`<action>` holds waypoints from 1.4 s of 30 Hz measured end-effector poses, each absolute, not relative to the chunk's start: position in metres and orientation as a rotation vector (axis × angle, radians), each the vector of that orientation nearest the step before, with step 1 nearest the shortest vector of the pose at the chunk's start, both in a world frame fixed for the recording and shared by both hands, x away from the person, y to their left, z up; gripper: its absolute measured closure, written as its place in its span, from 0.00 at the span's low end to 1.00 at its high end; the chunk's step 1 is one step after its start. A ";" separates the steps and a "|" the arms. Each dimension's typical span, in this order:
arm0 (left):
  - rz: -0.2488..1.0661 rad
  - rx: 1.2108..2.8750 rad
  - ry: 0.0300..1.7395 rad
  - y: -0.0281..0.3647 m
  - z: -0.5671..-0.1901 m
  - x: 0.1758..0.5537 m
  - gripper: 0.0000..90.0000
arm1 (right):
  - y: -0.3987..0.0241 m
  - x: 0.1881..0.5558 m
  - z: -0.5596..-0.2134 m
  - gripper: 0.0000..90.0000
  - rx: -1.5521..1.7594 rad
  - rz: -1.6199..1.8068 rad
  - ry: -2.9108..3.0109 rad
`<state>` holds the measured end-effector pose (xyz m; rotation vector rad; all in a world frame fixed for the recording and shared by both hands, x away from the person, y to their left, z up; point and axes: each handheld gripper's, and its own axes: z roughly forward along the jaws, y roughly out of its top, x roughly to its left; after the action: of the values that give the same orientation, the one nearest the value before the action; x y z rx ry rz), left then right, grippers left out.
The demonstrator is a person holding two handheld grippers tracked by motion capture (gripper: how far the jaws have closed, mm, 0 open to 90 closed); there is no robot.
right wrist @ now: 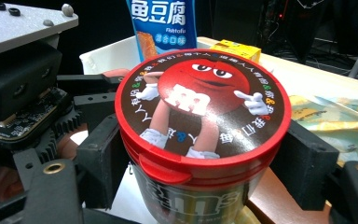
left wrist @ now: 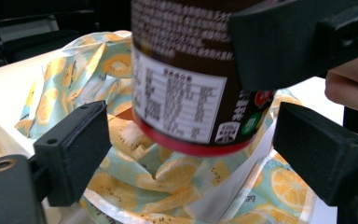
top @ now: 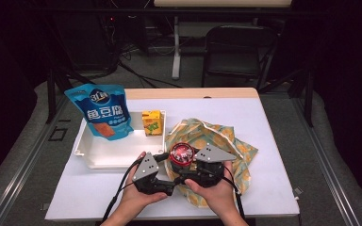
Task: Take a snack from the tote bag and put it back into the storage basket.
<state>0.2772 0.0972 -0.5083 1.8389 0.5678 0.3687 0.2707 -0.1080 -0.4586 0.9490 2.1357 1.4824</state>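
the blue fish tofu pouch (top: 102, 111) leans in the white tray (top: 86, 151), a yellow juice carton (top: 152, 122) beside it. the left gripper (top: 164, 157) has its fingers spread, clear of the red-lidded candy tub (top: 182, 154). the right gripper (top: 185, 162) clamps that tub, held above the fruit-print cloth bag (top: 226, 141) on the bench (top: 273, 136).

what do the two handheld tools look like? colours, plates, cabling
Both tools, left and right, are black, blocky bodies, each topped by a grey three-cornered plate with small holes. Chunky black rectangular jaws; exposed gears and a circuit board show on the left one. Black cables trail toward the person. Forearms bare, no sleeves visible.
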 end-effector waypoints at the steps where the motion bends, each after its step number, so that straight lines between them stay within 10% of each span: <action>1: 0.387 1.839 0.577 0.096 -0.508 0.276 0.17 | -0.107 0.270 -0.459 0.29 0.944 1.482 2.138; 42: 0.460 1.737 0.643 0.135 -0.505 0.291 0.29 | -0.113 0.269 -0.450 0.17 0.889 1.640 2.117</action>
<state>0.2909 0.1348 -0.5053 1.7370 0.6426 0.4601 0.2689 -0.1134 -0.4505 0.8890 2.1170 1.6400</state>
